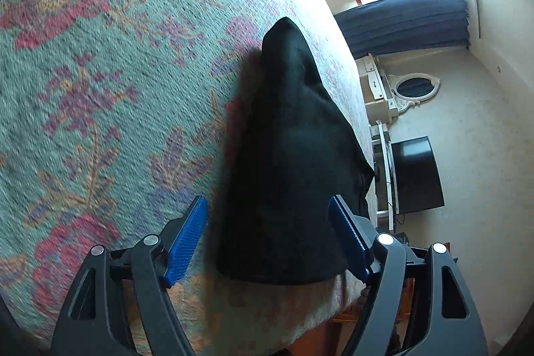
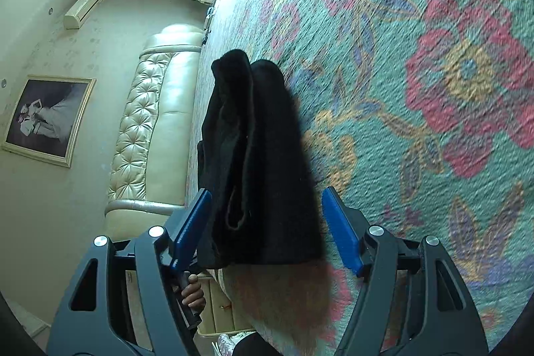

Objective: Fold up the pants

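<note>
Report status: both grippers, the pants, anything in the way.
Left gripper open, right gripper open, both straddling the pants. Pants folded, lying on bedspread. Nothing in the way.

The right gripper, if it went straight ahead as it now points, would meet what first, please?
Most likely the folded black pants: they lie directly between the open fingers of the right gripper on the floral bedspread. Depth is unclear, so the fingers may already flank the near edge.
</note>
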